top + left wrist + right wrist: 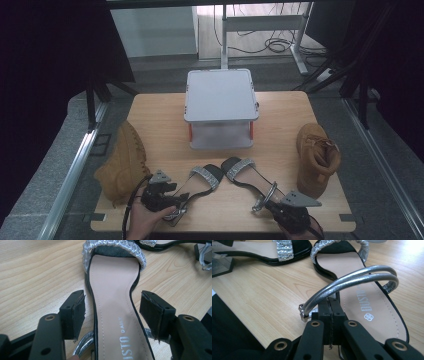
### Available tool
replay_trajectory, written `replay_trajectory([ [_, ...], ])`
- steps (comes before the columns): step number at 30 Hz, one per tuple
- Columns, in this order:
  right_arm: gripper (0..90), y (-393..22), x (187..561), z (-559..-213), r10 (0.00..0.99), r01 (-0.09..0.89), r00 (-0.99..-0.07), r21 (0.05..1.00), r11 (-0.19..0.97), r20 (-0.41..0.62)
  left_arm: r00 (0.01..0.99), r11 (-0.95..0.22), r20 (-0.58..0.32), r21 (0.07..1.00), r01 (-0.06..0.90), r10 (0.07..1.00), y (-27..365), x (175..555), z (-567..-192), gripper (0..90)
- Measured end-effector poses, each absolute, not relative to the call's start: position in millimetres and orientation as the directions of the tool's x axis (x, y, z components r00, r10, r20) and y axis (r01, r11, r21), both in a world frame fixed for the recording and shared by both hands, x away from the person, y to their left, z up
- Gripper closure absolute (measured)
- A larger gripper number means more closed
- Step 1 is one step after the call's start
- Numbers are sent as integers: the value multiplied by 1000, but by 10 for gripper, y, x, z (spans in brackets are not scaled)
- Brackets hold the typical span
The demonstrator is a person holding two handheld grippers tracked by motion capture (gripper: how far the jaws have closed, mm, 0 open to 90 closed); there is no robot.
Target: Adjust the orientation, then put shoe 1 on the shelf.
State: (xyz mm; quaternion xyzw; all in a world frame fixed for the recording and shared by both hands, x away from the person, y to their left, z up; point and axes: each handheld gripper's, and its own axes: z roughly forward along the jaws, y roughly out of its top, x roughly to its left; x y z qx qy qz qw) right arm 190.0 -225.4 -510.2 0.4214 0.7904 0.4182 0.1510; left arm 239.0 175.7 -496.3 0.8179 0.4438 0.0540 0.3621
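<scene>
From the high view, two flat sandals lie side by side on the counter (pixel 165 120), and each has a gripper at its heel end: the left gripper (pixel 175 199) sits over the back of the left sandal (pixel 200 181), the right gripper (pixel 270 198) is at the heel of the right sandal (pixel 247 173), whose toe points away and up-left of it. A tan boot (pixel 124 162) lies just outside the left gripper, another tan boot (pixel 316 159) stands beyond the right one, and a grey lidded box (pixel 221 95) waits ahead of both. Over to the left gripper view: the jaws stand apart, one pad on either side of the sandal's waist, gaps showing on both sides, so nothing is clamped yet. That pink insole looks thin and bendy, a light shoe that would likely droop if lifted by one end; the black sole edge right between the pads looks like the firmest bite. Now the right gripper view: the jaws are pressed tight together just under the silver ankle strap (pixel 352 282), which arches directly above and ahead of them. They seem to pinch something thin at the heel, but exactly what is hidden. The strap itself looks smooth, rounded and probably slippery, likely to swing the sandal beneath it, so the heel edge seems safer.
</scene>
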Motion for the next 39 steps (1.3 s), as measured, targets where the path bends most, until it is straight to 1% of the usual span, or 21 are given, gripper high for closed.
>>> replay_trajectory([
  [8, 896, -2295, 1904, -5100, 788, 528, -605, 798, 291, 113, 598, -341, -235, 640, 688, 766, 1756, 2382, -4954, 373],
  [13, 894, -2344, 1823, -4970, 762, 506, -632, 820, 267, 142, 600, -338, -235, 647, 684, 764, 1764, 2368, -4919, 373],
  [18, 877, -2379, 1729, -4788, 745, 468, -653, 845, 256, 136, 594, -319, -229, 669, 672, 771, 1833, 2344, -4831, 373],
  [26, 833, -2358, 1815, -4668, 749, 450, -652, 855, 258, 116, 578, -298, -228, 679, 671, 783, 1915, 2349, -4783, 373],
  [28, 793, -2330, 1877, -4634, 750, 444, -653, 857, 261, 109, 579, -298, -227, 680, 670, 783, 1912, 2348, -4779, 373],
  [35, 565, -2159, 2126, -4525, 744, 434, -663, 855, 284, 89, 591, -323, -212, 673, 666, 778, 1864, 2368, -4770, 368],
  [39, 497, -2114, 2211, -4529, 743, 445, -664, 843, 301, 85, 611, -359, -189, 663, 657, 769, 1758, 2407, -4741, 361],
])
